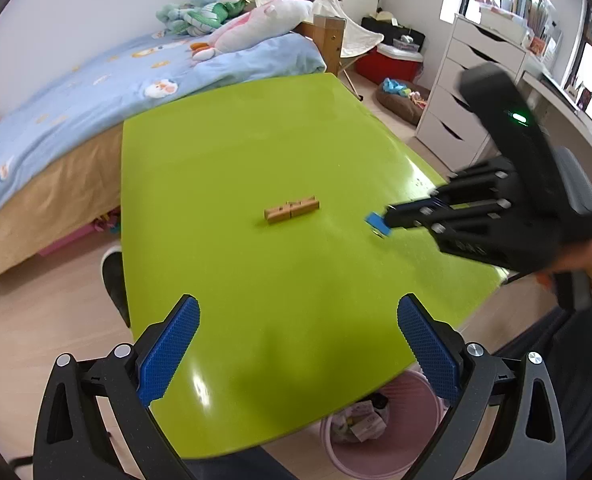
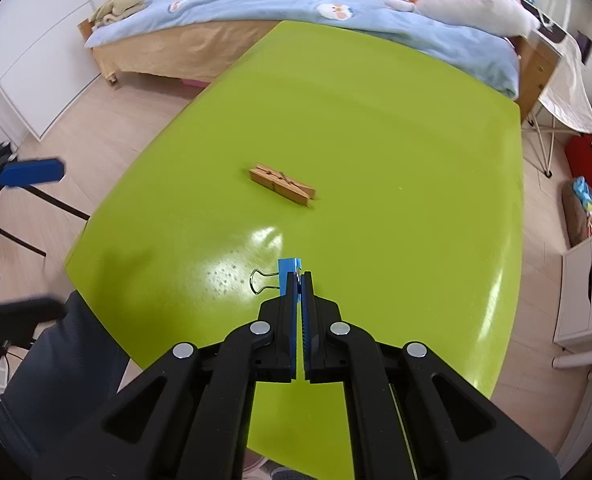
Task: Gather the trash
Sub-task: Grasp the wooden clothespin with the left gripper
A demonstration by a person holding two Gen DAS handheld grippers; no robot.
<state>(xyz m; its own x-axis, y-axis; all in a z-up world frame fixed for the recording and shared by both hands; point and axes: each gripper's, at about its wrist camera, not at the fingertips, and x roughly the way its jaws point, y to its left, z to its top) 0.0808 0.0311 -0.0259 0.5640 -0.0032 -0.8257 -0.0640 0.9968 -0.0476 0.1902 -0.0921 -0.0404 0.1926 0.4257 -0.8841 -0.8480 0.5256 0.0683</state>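
Nearest the left wrist camera, the left gripper (image 1: 297,344) hangs above the near end of the green table (image 1: 224,148), its two blue pads (image 1: 170,354) spread wide apart with nothing between them. Below that table edge, on the floor, stands a pink waste bin (image 1: 375,456) with crumpled paper scraps inside.

Over the right part of the table, the right gripper (image 1: 377,226) comes in from the side, somewhat blurred. In its own camera, the right gripper's fingers are pressed almost together on a blue binder clip (image 2: 288,274), pinching the clip's blue body at their tips. The clip's wire handle sticks out to the left of the fingers. Whether the clip touches the table or is lifted just clear of it cannot be told.

A wooden clothespin (image 2: 283,185) lies flat near the middle of the table, well apart from the clip and beyond it as seen from the right gripper. It lies at a slant, touched by neither gripper.

Beyond the far edge of the table is a bed (image 1: 76,92) with a light blue cover and plush toys (image 1: 256,24) on it. To the right of the table stands a white drawer unit (image 1: 459,92).
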